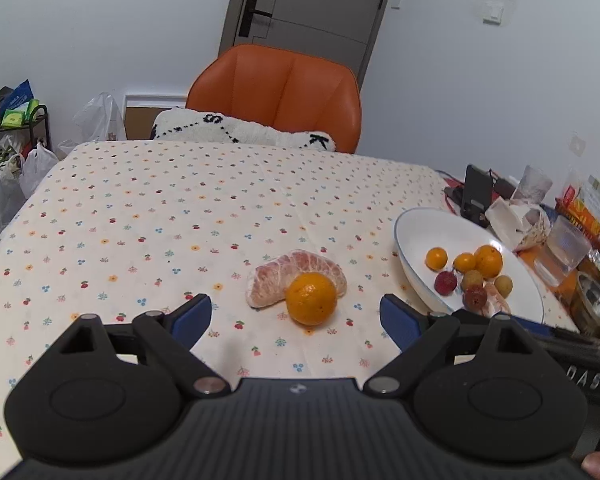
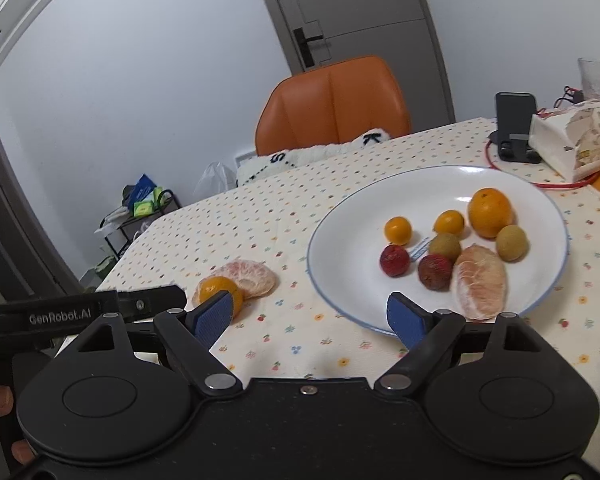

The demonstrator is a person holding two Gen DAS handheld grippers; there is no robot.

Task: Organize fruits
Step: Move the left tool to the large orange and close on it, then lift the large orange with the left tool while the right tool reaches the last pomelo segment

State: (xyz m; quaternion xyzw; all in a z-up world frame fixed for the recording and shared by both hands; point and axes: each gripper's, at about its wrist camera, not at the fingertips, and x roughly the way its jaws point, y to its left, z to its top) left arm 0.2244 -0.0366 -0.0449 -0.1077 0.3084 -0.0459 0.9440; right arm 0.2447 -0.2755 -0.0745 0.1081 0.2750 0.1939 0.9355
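Both tongs, left (image 1: 295,316) and right (image 2: 311,312), gape wide, empty; only the right view shows the white plate (image 2: 340,216) fully: oranges, lychees, pomelo segment (image 2: 480,282)

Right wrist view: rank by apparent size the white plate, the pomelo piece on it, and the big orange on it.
1. White plate, by far the largest.
2. Pomelo piece.
3. Big orange; it sits farther from the camera, so its gap to the pomelo is unsure.

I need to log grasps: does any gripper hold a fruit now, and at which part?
Nothing is held. The left gripper and the right gripper are both open and empty; the orange lies free on the table.
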